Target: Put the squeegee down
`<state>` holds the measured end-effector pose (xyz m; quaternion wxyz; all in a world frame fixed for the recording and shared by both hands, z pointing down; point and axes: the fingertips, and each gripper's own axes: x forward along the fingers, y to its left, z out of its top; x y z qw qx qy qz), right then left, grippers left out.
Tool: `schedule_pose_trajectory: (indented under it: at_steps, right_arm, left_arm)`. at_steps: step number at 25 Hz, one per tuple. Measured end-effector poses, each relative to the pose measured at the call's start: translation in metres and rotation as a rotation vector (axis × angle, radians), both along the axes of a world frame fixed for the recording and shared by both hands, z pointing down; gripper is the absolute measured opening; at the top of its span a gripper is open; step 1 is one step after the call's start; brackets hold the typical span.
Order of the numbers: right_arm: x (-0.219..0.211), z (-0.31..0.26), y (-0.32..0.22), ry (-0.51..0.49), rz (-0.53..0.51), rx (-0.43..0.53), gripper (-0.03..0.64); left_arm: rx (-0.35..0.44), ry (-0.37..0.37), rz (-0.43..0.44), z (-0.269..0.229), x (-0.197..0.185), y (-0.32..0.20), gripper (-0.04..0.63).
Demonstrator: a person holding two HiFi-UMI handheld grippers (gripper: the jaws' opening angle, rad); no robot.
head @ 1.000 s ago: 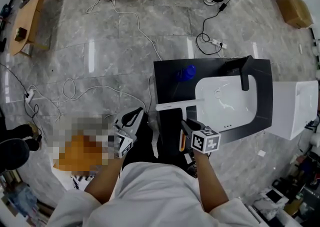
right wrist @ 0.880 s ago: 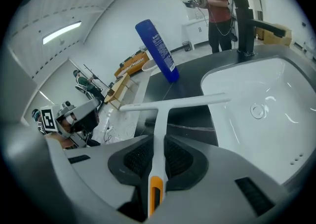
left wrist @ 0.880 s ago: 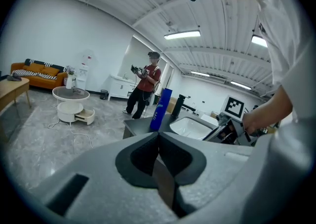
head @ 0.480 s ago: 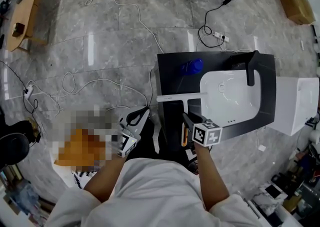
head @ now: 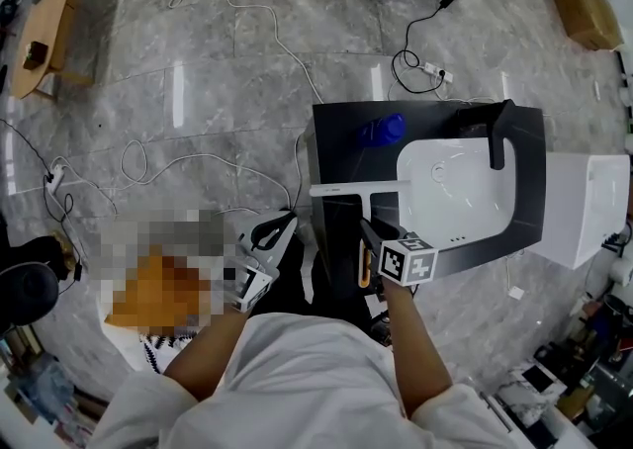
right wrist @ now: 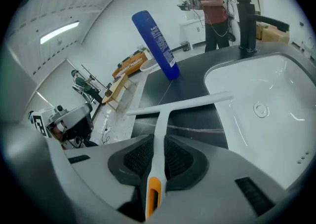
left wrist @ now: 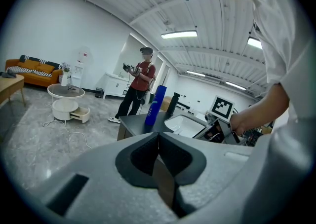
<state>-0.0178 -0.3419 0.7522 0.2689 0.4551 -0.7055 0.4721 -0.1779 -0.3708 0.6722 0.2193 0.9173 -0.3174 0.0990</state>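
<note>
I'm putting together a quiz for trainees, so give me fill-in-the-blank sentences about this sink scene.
1. The right tool is shut on the ____ of the squeegee.
2. The left tool is ____ and holds nothing.
3. The bottle standing on the black counter is ____.
4. The faucet over the white sink is ____.
Missing words: handle; shut; blue; black.

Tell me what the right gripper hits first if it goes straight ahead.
Probably the blue cylindrical bottle standing on the black countertop; the white squeegee held in the right gripper would reach it first. Depth is unclear.
</note>
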Motion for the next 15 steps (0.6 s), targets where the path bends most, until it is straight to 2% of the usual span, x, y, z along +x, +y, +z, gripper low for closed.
schedule_pose_trajectory:
  at_steps: [8, 15]
  right_arm:
    - [0.000, 0.003, -0.002, 0.023, -0.005, 0.005, 0.072]
    - [0.004, -0.015, -0.004, 0.023, 0.012, 0.032, 0.078]
  left_arm:
    - [-0.009, 0.008, 0.002, 0.003, 0.002, 0.007, 0.017]
    - [0.017, 0.022, -0.010, -0.016, 0.002, 0.005, 0.017]
